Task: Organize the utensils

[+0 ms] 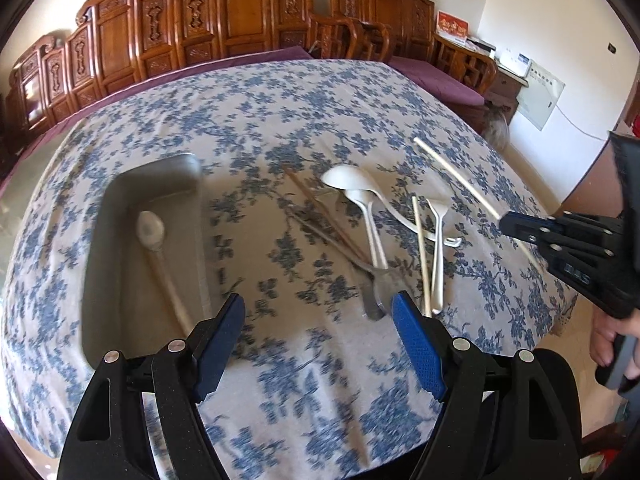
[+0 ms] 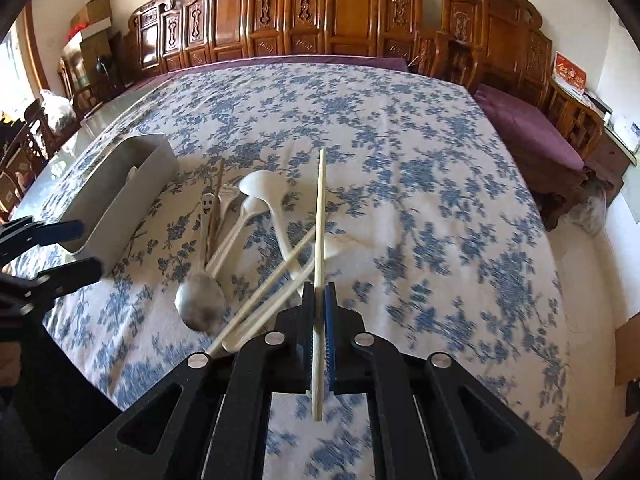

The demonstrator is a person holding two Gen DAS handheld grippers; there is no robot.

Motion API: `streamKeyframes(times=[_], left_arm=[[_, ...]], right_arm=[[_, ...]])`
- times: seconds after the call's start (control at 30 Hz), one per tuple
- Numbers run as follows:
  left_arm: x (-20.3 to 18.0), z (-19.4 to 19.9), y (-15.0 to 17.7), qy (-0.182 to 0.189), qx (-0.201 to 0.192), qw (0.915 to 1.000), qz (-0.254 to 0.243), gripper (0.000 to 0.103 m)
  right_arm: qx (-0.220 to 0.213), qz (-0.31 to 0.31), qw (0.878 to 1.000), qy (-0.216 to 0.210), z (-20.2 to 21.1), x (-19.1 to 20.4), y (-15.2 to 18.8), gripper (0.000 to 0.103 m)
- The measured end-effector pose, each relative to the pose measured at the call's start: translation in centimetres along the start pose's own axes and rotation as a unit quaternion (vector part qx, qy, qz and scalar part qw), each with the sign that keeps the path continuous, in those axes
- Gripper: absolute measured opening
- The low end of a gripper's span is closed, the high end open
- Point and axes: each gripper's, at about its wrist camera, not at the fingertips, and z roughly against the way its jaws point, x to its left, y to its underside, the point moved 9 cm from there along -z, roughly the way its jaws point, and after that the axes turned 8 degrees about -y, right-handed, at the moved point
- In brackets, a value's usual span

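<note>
I see a blue-flowered tablecloth [image 2: 400,160] covering the whole table. Beyond its far edge stands a row of carved wooden panels [image 2: 352,12], and past its far right corner lies a purple cushion [image 2: 528,128], with cardboard boxes [image 2: 94,16] beyond the far left corner.

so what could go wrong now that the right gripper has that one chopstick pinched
1. The right gripper is shut on the chopstick near one end, so most of its length sticks out in front. It could pivot or slip on the way to the grey tray.
2. That long tip may hit the tray wall or the spoon already inside.
3. The open left gripper hovers close above the pile of spoons; a careless descent could scatter them.
</note>
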Motion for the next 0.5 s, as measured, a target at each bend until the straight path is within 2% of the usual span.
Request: streamKeyframes(times=[0.13,0.33,0.43,0.5], left_arm=[[-1.6,-2.0,-0.1,0.012,0.018,0.9998,0.003,0.07],[-3.4,-4.5,0.0,0.026,0.04,0.9987,0.014,0.053],[-4.2,-5.3,0.3,0.035,0.056,0.9976,0.021,0.038],[-4.8,-5.7,0.3,0.04,0.059,0.9972,0.023,0.036]], right_arm=[[-0.003,-0.014,1.0,0.003,0.3,-1.8,1.2,0.006],[-0.015,-0.039,0.999,-0.011,0.7,-3.3,0.8,0.006],[-0.018,-0.043,0.999,-0.02,0.8,-3.1,0.6,0.006],[-0.02,-0.042,0.999,-0.024,0.9,-3.0,0.4,0.006]])
